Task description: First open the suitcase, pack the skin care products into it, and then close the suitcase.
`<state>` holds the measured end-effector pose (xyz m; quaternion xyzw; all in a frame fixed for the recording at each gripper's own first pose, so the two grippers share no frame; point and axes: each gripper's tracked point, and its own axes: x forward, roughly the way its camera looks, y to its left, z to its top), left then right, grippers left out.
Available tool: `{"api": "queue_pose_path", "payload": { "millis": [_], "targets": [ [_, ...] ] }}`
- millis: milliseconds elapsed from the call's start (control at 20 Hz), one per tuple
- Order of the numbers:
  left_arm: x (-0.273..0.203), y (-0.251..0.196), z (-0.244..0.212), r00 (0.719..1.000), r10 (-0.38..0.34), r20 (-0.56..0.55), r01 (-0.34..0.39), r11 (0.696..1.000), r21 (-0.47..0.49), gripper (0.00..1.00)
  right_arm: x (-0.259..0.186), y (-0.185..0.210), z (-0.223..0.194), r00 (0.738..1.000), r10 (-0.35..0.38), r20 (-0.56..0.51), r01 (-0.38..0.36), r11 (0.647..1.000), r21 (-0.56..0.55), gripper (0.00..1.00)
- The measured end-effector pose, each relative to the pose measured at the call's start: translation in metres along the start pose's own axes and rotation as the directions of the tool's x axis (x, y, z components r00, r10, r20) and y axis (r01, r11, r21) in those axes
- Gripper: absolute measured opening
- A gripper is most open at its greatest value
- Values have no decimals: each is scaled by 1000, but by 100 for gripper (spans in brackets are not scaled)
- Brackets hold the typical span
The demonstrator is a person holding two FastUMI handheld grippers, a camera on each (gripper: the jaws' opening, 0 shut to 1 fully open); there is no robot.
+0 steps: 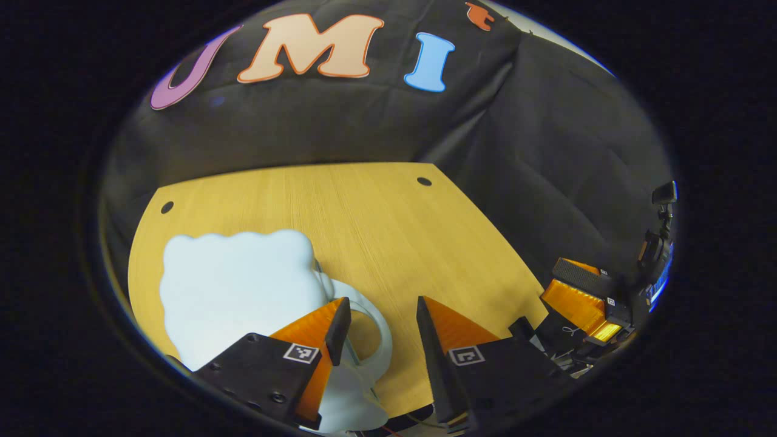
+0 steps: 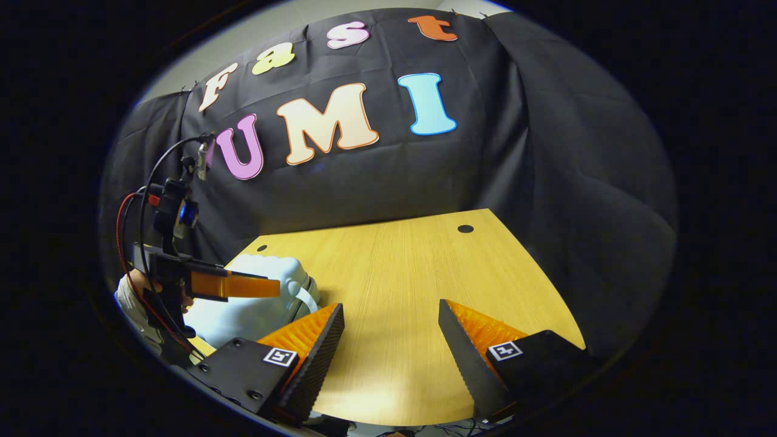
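A pale blue suitcase (image 1: pixel 240 285), lid down, sits at the lower left of the left gripper view on a wooden table (image 1: pixel 388 230); its looped handle (image 1: pixel 370 328) curls beside the left gripper (image 1: pixel 377 328), whose fingers stand apart and empty. In the right gripper view the right gripper (image 2: pixel 391 331) also gapes over bare wood at bottom centre. No skin care products can be made out. The risk, on this evidence: a finger snagging the handle and dragging the light case toward the table edge.
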<state>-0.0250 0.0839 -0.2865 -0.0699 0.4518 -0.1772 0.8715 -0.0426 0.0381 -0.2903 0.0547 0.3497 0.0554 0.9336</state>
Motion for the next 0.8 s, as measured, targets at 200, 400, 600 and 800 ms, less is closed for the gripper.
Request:
{"api": "queue_pose_path", "payload": {
  "millis": [200, 400, 600, 800],
  "targets": [
    [-20, -8, 50, 972, 76, 223, -82, 996, 20, 79, -7, 0, 41, 994, 1, 109, -3, 1000, 17, 98],
    [-50, -19, 84, 900, 146, 411, -198, 976, 86, 95, -20, 9, 104, 962, 6, 274, -4, 1000, -8, 98],
    [-82, -35, 114, 809, 195, 554, -296, 950, 99, 96, -40, 26, 159, 907, 28, 421, -23, 1000, -17, 98],
    [-96, -41, 131, 774, 211, 598, -311, 948, 68, 95, -62, 37, 191, 848, 55, 526, -17, 997, -77, 98]
  ]
}}
